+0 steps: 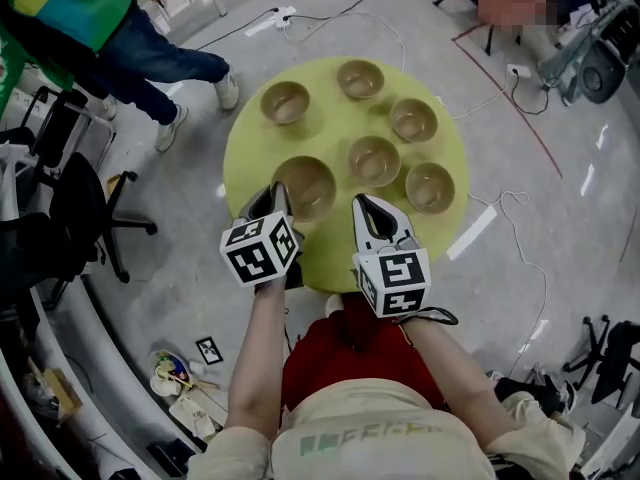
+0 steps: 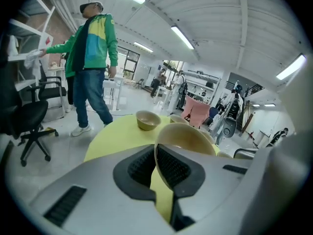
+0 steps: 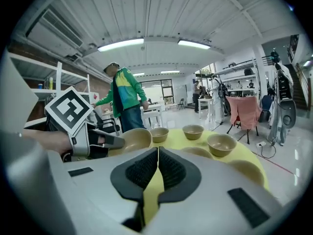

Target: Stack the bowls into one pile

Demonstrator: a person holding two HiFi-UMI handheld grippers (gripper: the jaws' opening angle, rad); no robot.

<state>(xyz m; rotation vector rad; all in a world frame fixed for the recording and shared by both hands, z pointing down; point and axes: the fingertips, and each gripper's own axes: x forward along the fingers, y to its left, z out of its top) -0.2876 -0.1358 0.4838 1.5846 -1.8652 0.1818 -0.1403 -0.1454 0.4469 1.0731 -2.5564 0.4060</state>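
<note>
Several tan bowls sit on a round yellow-green table (image 1: 250,148). My left gripper (image 1: 272,201) is shut on the near rim of the nearest left bowl (image 1: 306,186). In the left gripper view that bowl (image 2: 188,137) stands tilted with its rim pinched in the left gripper (image 2: 155,163). My right gripper (image 1: 366,206) is shut and empty over the table's near edge, just short of the middle bowl (image 1: 374,160). Other bowls lie at the far left (image 1: 286,101), the far middle (image 1: 360,78) and the right (image 1: 430,187). The right gripper (image 3: 157,165) points across the table, and the held bowl (image 3: 133,139) shows at its left.
A person in a green and yellow jacket (image 1: 90,18) stands at the table's far left. A black office chair (image 1: 80,218) is on the left, cables (image 1: 500,203) trail over the floor on the right, and small clutter (image 1: 180,378) lies at the lower left.
</note>
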